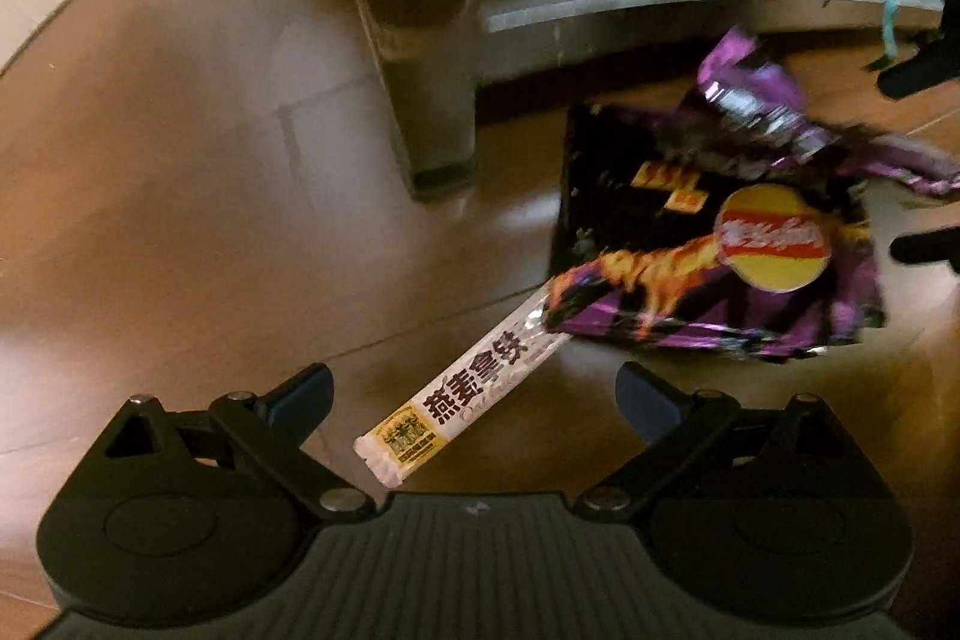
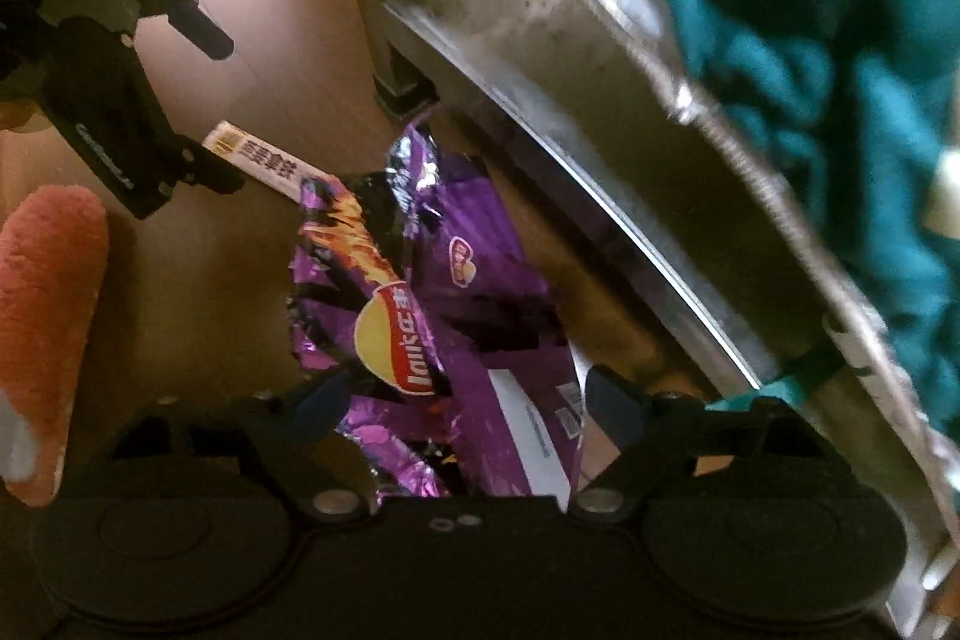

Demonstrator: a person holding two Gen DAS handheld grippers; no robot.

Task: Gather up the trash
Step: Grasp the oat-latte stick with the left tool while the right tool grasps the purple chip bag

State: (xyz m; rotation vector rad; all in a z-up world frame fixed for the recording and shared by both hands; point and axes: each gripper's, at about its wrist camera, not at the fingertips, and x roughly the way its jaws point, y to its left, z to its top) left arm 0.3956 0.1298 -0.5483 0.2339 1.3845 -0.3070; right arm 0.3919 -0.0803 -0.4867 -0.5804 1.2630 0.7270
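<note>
Lying on the wooden floor (image 1: 180, 220), the sachet (image 1: 456, 400) sat between the left gripper's (image 1: 474, 397) parted fingers, its far end under the purple chip bag (image 1: 720, 244); the right gripper (image 2: 462, 403) gaped around that bag.

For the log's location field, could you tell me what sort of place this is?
Probably a home's living area: a brown wood-plank floor, a grey furniture leg, a teal knitted blanket, with a purple foil crisp bag littering the floor.

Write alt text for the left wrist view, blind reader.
The open left claw hovers over a white stick sachet on a wooden floor, its far end tucked under a crumpled purple chip bag. A furniture leg stands behind.
</note>
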